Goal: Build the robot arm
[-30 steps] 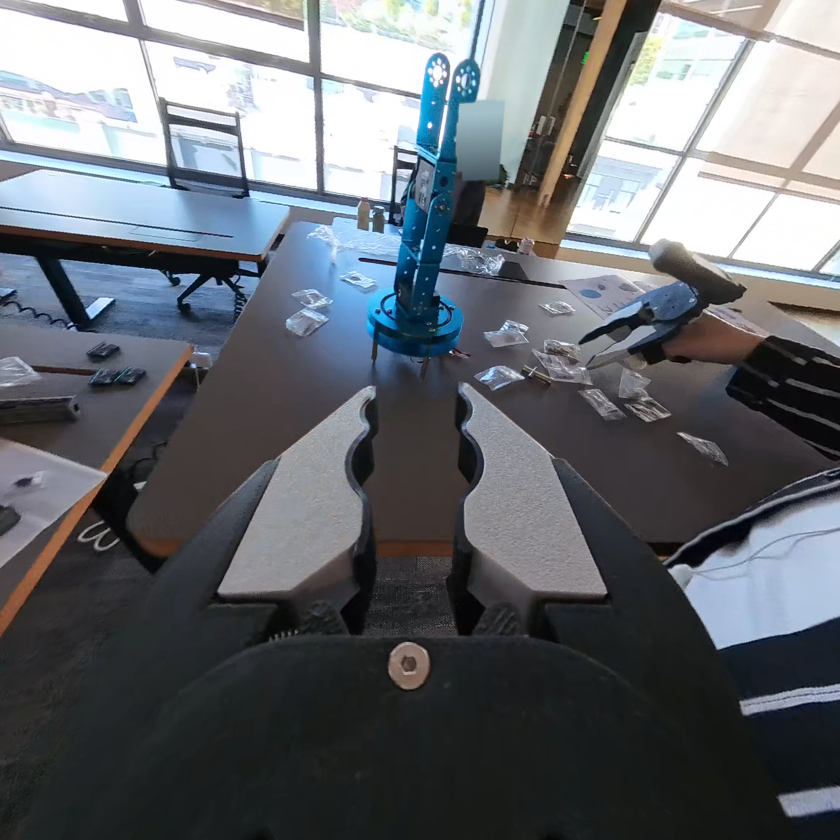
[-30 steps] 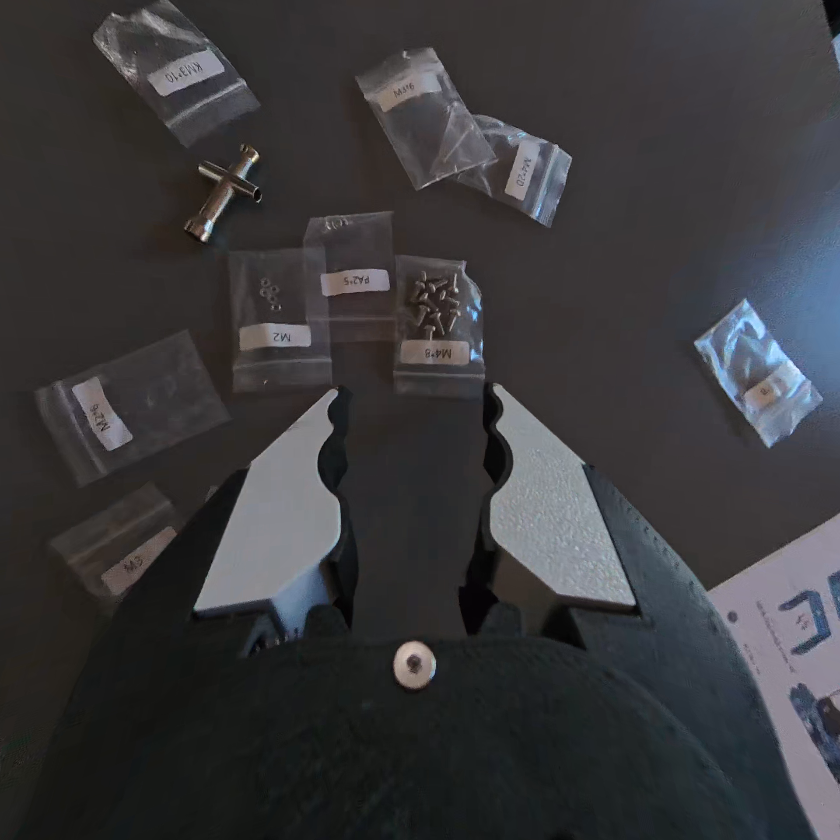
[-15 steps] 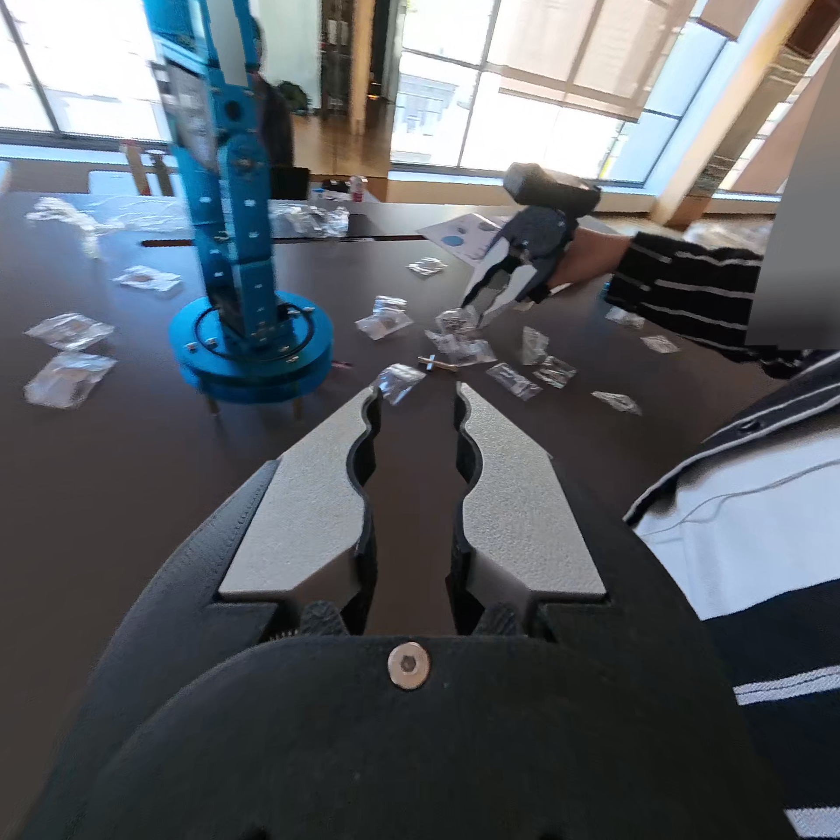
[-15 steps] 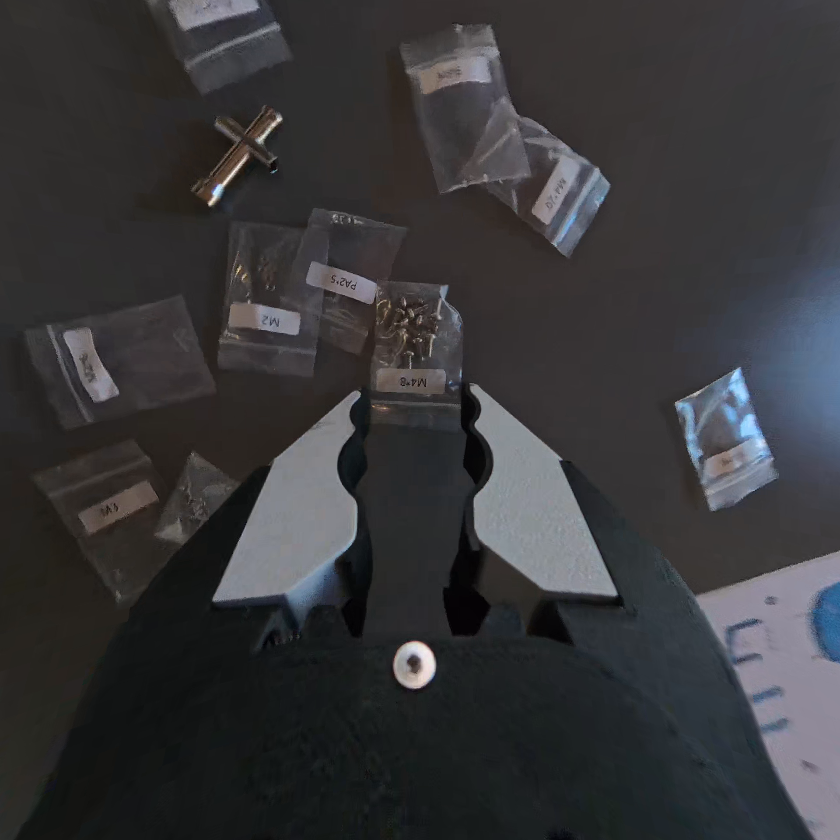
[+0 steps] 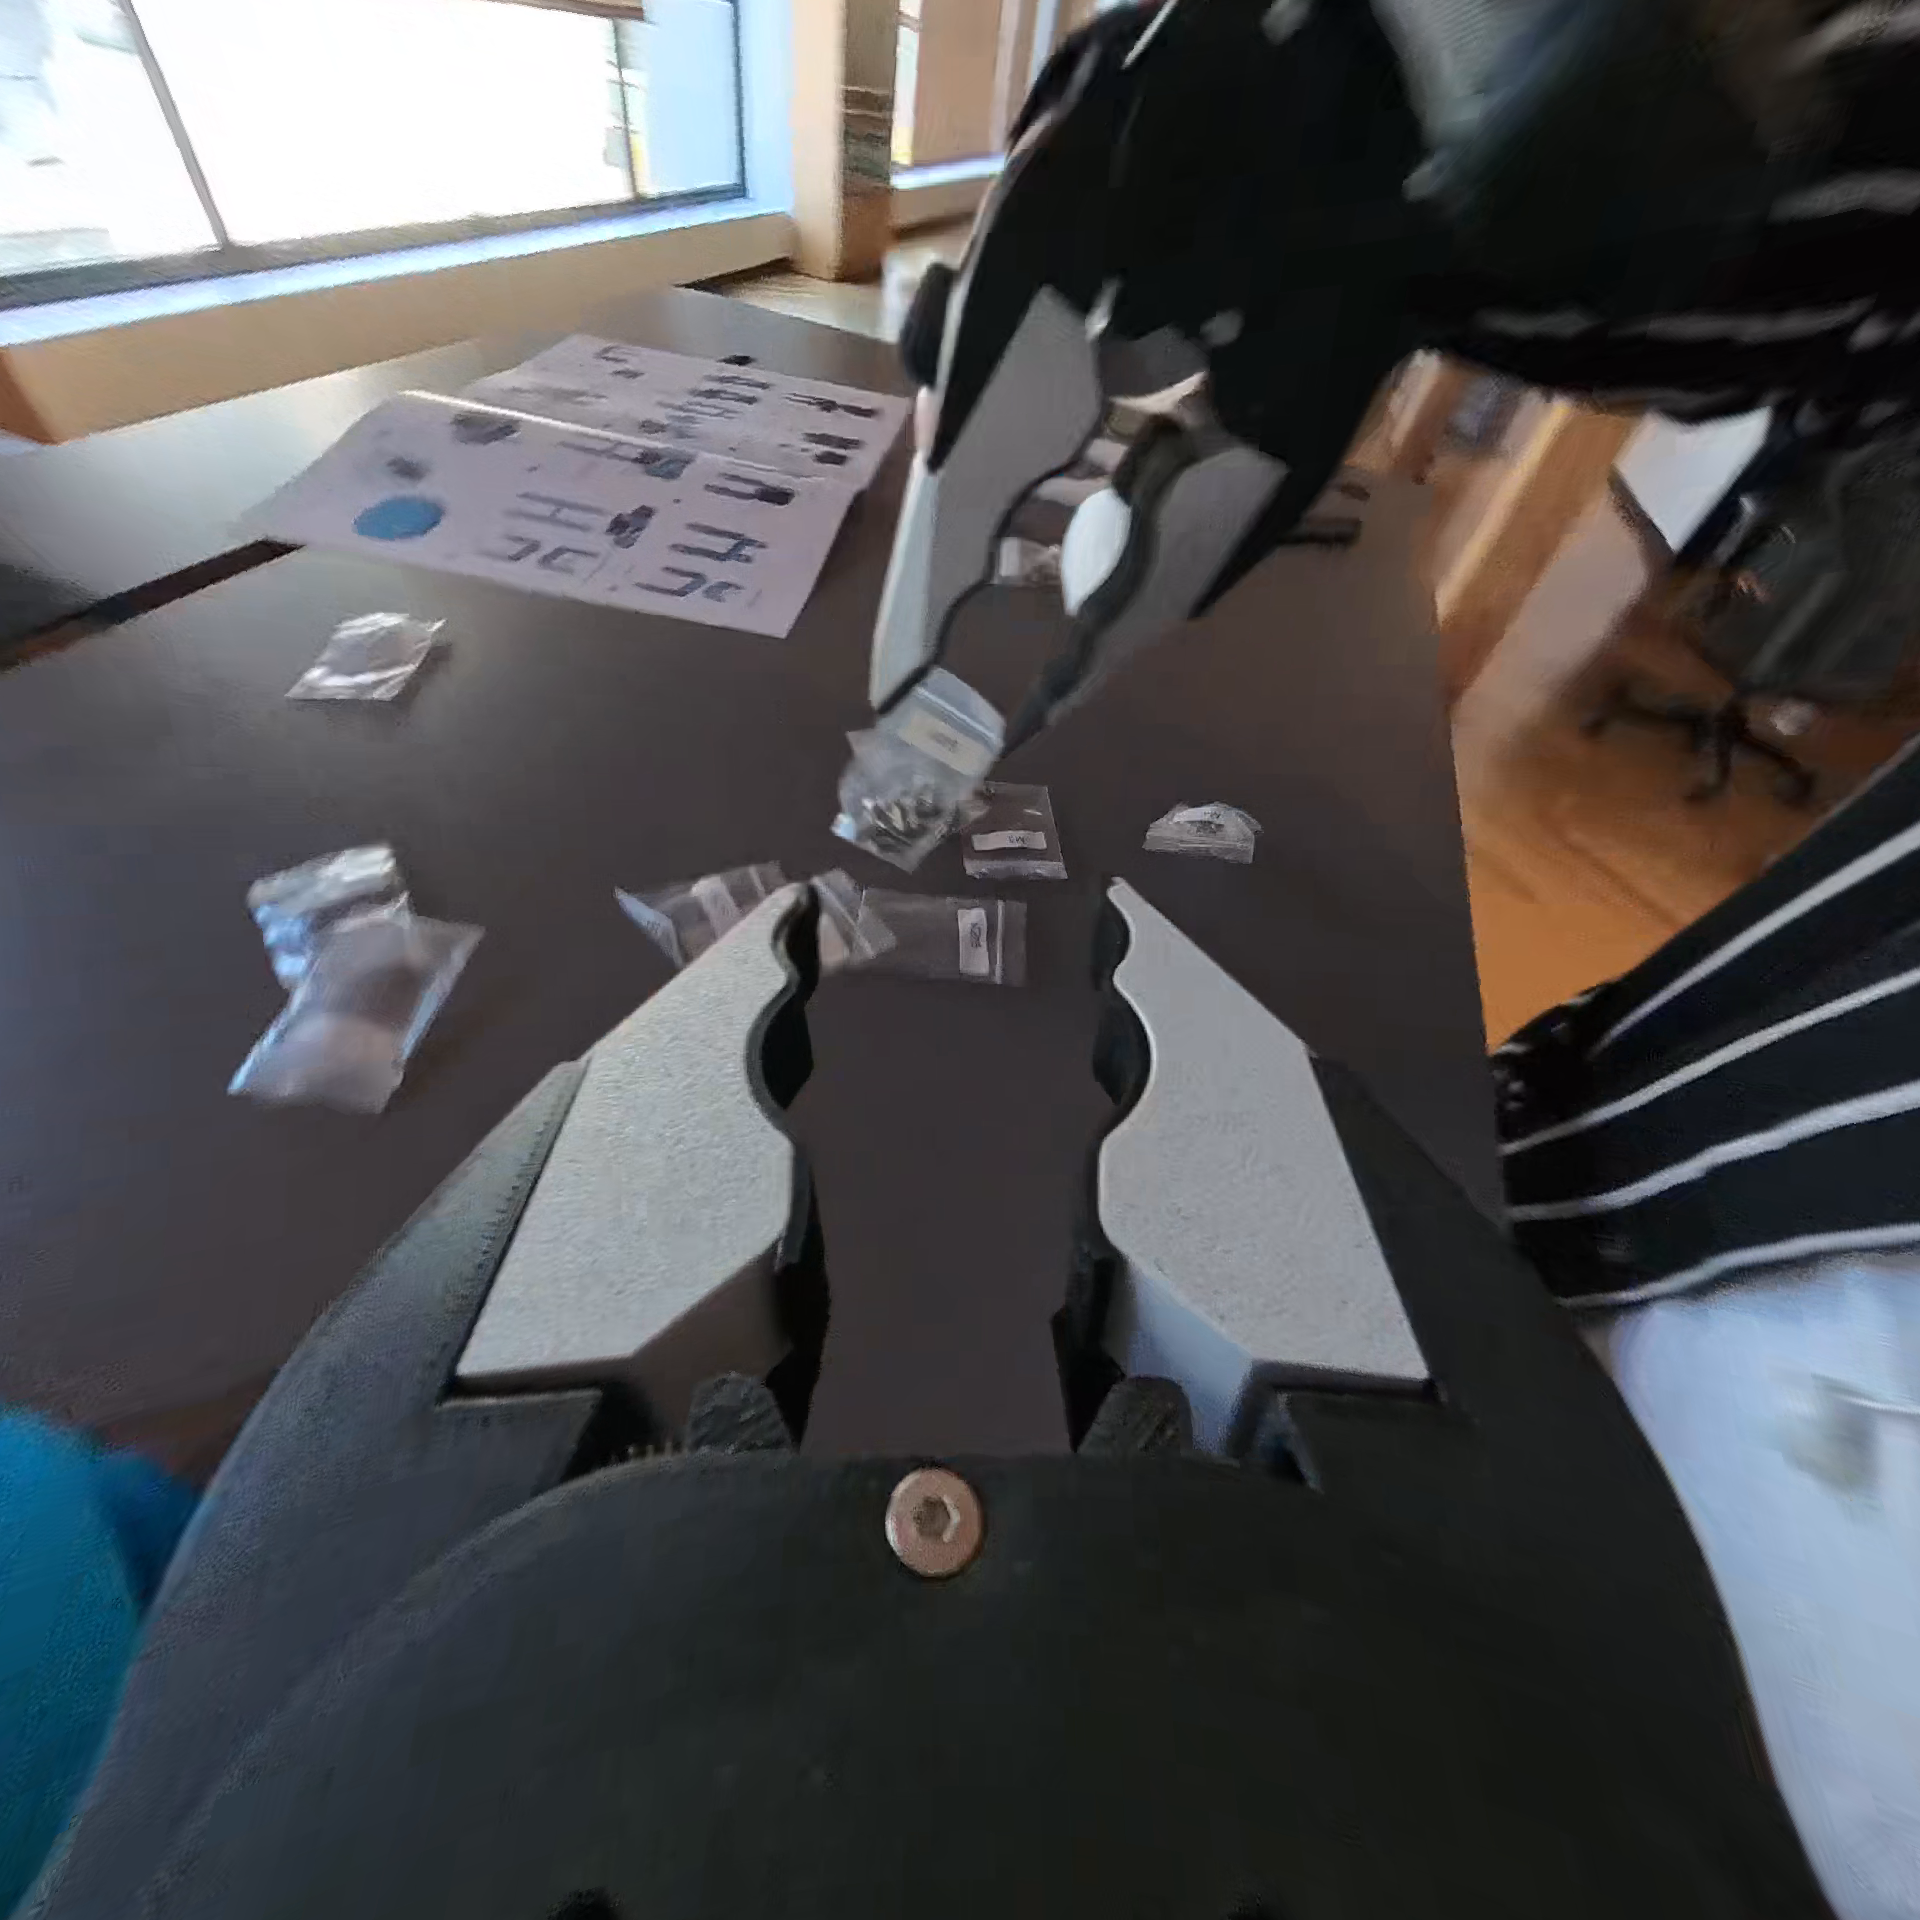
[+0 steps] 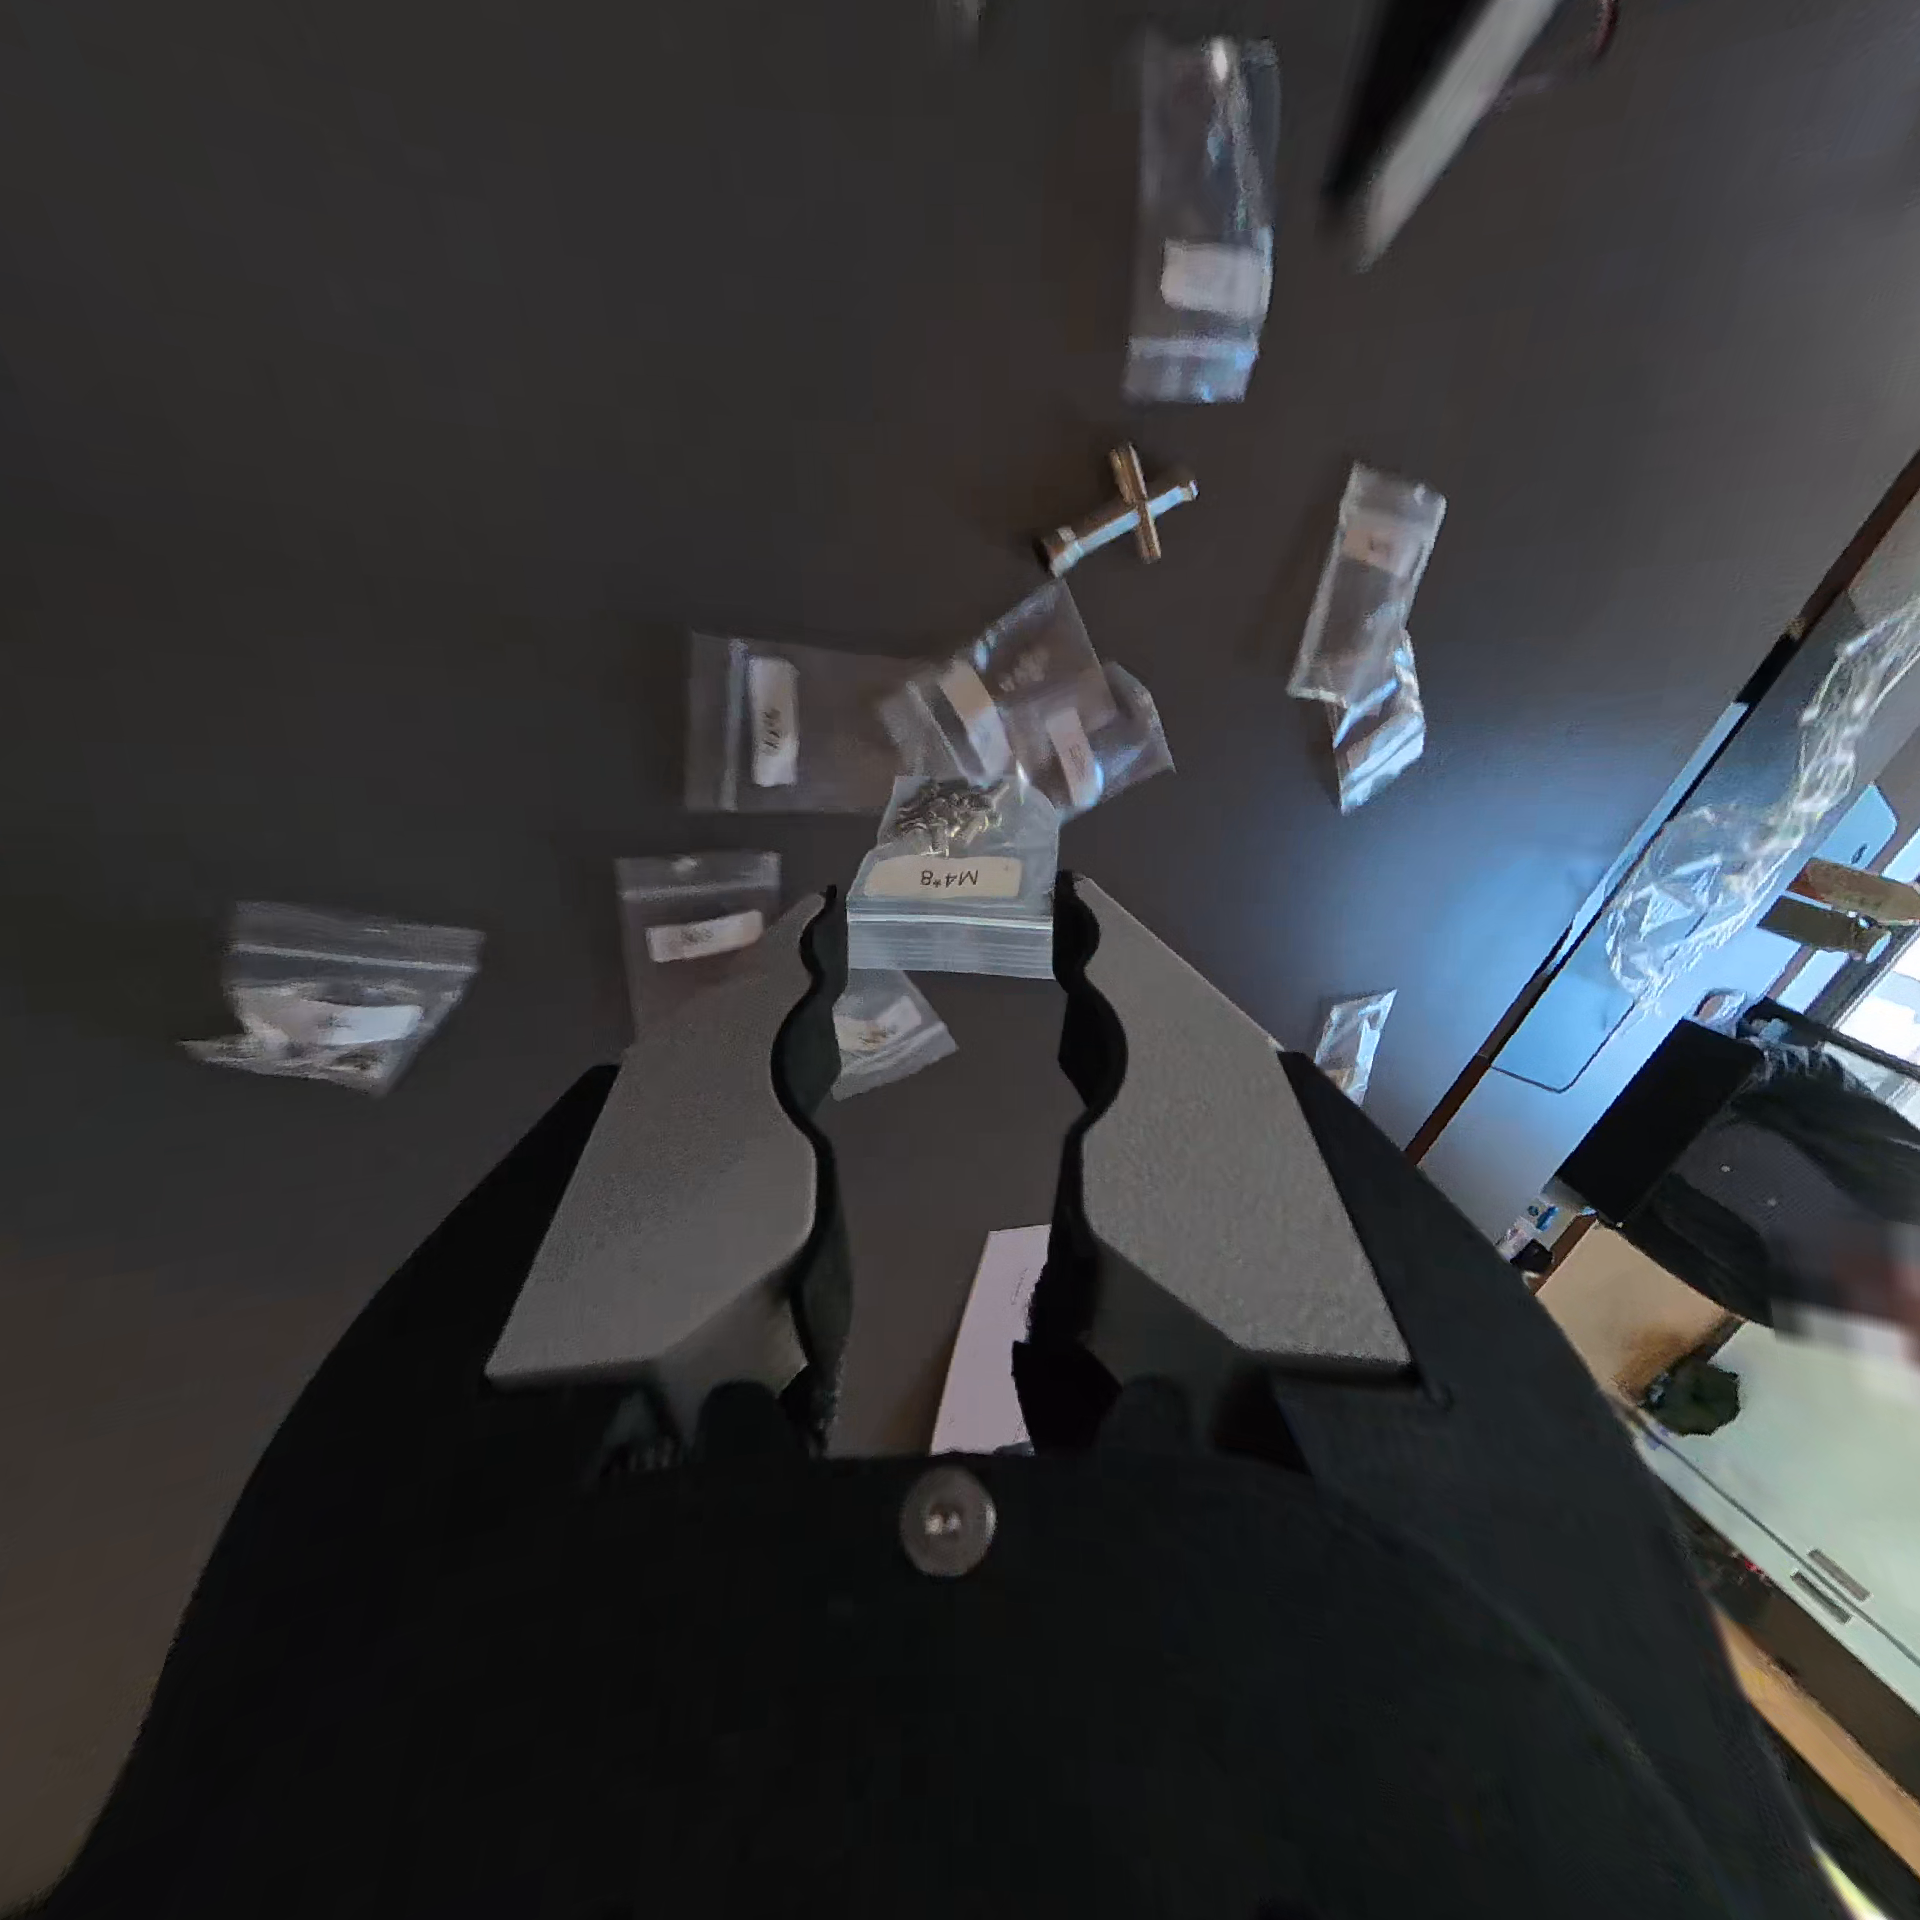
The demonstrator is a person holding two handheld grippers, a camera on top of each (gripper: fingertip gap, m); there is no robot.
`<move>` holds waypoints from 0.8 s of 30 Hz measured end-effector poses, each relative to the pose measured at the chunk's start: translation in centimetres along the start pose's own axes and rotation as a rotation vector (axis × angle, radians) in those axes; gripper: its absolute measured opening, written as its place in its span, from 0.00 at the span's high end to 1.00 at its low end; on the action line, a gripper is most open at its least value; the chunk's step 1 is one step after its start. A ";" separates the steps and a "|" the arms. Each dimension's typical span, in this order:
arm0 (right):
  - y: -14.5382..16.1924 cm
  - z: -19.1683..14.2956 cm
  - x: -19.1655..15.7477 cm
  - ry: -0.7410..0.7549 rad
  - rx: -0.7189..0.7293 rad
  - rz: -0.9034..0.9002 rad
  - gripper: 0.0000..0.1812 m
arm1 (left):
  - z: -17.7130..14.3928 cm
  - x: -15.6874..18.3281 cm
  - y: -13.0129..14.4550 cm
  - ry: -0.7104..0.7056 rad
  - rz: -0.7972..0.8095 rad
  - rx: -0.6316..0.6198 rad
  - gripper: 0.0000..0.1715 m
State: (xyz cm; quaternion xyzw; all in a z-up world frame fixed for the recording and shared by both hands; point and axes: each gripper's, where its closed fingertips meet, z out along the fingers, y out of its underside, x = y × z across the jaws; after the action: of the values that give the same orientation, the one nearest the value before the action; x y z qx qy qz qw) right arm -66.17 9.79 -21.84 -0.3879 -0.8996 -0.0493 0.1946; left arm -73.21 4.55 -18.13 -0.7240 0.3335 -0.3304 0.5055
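Right wrist view: right hand-held gripper (image 6: pixel 943 902) grips 1 screw bag (image 6: pixel 948 883) by its sealed end, lifted off the desk (image 6: pixel 364 436). Left hand-held gripper (image 5: pixel 956 904) hovers open, empty. Beyond: about 8 bags (image 6: pixel 774 722), 1 cross wrench (image 6: pixel 1120 511), 1 sheet (image 5: pixel 613 478) near the far edge.

Dark brown table (image 5: pixel 582 790), matte top, edge at right over a wood floor. Lying on it: many small clear zip bags with white labels, scattered. Two overlapped bags (image 5: pixel 343 977) at left, a lone bag (image 5: pixel 366 657) farther back, a cluster of flat bags (image 5: pixel 935 933) near centre, one small bag (image 5: pixel 1202 831) toward the right edge. A printed paper sheet (image 5: pixel 603 488) lies at the far side. In the right wrist view a metal cross wrench (image 6: pixel 1124 511) lies among the bags, apart from them.
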 end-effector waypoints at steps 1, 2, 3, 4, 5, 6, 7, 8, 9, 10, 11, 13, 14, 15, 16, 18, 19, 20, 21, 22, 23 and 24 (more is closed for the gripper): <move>-1.0 -0.7 -0.6 -0.009 0.002 -0.015 0.78 | 1.2 0.0 -0.1 0.051 0.020 -0.019 0.67; -2.1 -1.3 -1.2 -0.016 0.003 -0.031 0.78 | 2.2 0.5 -0.2 0.130 0.020 -0.038 0.66; -3.1 -1.9 -1.7 -0.018 0.002 -0.048 0.78 | 3.0 1.2 -0.4 0.215 0.018 -0.050 0.66; -4.1 -2.3 -2.0 -0.011 -0.005 -0.074 0.78 | 3.6 1.8 -0.5 0.283 0.031 -0.056 0.67; -5.1 -2.7 -2.3 0.003 -0.011 -0.105 0.78 | 3.9 2.5 -0.3 0.343 0.064 -0.062 0.70; -6.2 -3.0 -2.6 0.012 -0.012 -0.131 0.78 | 3.9 3.3 0.0 0.395 0.103 -0.066 0.73; -7.3 -3.2 -3.0 0.018 -0.006 -0.153 0.78 | 3.8 3.9 0.4 0.439 0.135 -0.069 0.77; -8.2 -3.3 -3.3 0.024 -0.002 -0.174 0.78 | 3.5 4.7 0.8 0.497 0.145 -0.074 0.83; -8.8 -3.3 -3.5 0.031 -0.011 -0.193 0.78 | 2.9 5.9 1.2 0.579 0.138 -0.089 0.91; -9.0 -3.1 -3.9 0.026 -0.022 -0.205 0.78 | 2.5 6.4 1.7 0.622 0.119 -0.120 0.92; -9.2 -2.9 -4.0 0.034 -0.027 -0.200 0.78 | 2.3 6.5 2.1 0.631 0.098 -0.147 0.92; -9.9 -2.6 -4.3 0.055 0.021 -0.151 0.78 | 1.8 6.6 2.6 0.628 0.068 -0.171 0.93; -10.2 -2.5 -4.2 0.078 0.049 -0.114 0.78 | 1.6 6.6 2.6 0.619 0.047 -0.169 0.93; -10.3 -2.4 -4.0 0.107 0.073 -0.078 0.78 | 1.6 6.5 2.6 0.609 0.018 -0.161 0.93; -10.4 -2.4 -4.0 0.134 0.099 -0.046 0.78 | 1.5 6.5 2.6 0.608 -0.019 -0.157 0.93; -10.3 -2.2 -4.0 0.182 0.133 0.006 0.78 | 1.7 6.6 2.7 0.621 -0.098 -0.169 0.93; -10.0 -2.1 -4.1 0.213 0.137 0.013 0.78 | 1.9 6.6 3.0 0.627 -0.135 -0.189 0.97; -9.8 -2.2 -4.2 0.245 0.144 0.013 0.82 | 2.0 6.8 3.3 0.644 -0.161 -0.211 1.00; -9.4 -2.4 -4.2 0.277 0.148 0.014 0.86 | 2.4 6.8 3.8 0.644 -0.170 -0.240 1.00; -8.9 -2.6 -4.2 0.313 0.157 0.026 0.87 | 3.1 6.5 4.2 0.618 -0.160 -0.261 1.00; -8.2 -3.0 -4.1 0.358 0.160 0.061 0.87 | 3.8 6.3 4.3 0.593 -0.140 -0.268 1.00; -7.1 -3.4 -4.0 0.398 0.162 0.117 0.85 | 4.5 6.3 3.9 0.575 -0.133 -0.262 1.00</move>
State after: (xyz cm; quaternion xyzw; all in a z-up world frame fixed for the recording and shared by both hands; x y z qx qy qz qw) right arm -67.72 1.35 -19.85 -0.4052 -0.8204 -0.0411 0.4014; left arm -66.66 0.67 -22.19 -0.6801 0.4541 -0.5080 0.2704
